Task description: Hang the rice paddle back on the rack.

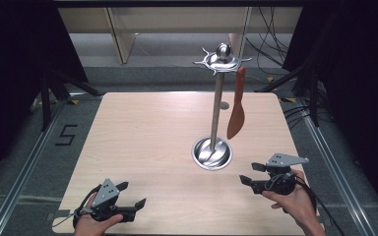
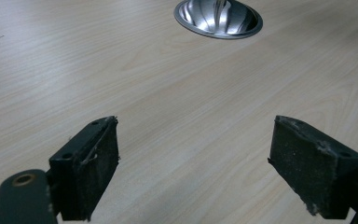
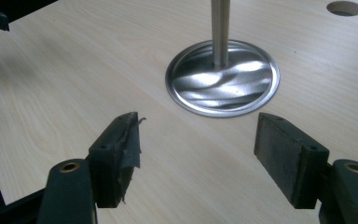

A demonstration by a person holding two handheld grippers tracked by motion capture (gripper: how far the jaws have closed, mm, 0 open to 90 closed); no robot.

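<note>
Fingers of both grippers stand spread with nothing between them, low over the pale wooden worktop (image 1: 142, 132) near its front edge; the left gripper (image 1: 131, 195) sits at the near left corner, the right gripper (image 1: 251, 174) at the near right. Between and beyond them rises the tall steel utensil stand (image 1: 216, 110), its round dished base (image 3: 222, 77) planted on the worktop and a crown of hooks (image 1: 221, 61) at the top. From a hook on the right side hangs the reddish-brown wooden spatula (image 1: 237, 104), long axis near vertical, blade down, clear of the worktop and just beside the pole. The spatula lies up and ahead of the right gripper, which is plainly the nearer one; the left is well apart across the base. My reading is that the right hand should rise toward the blade
</note>
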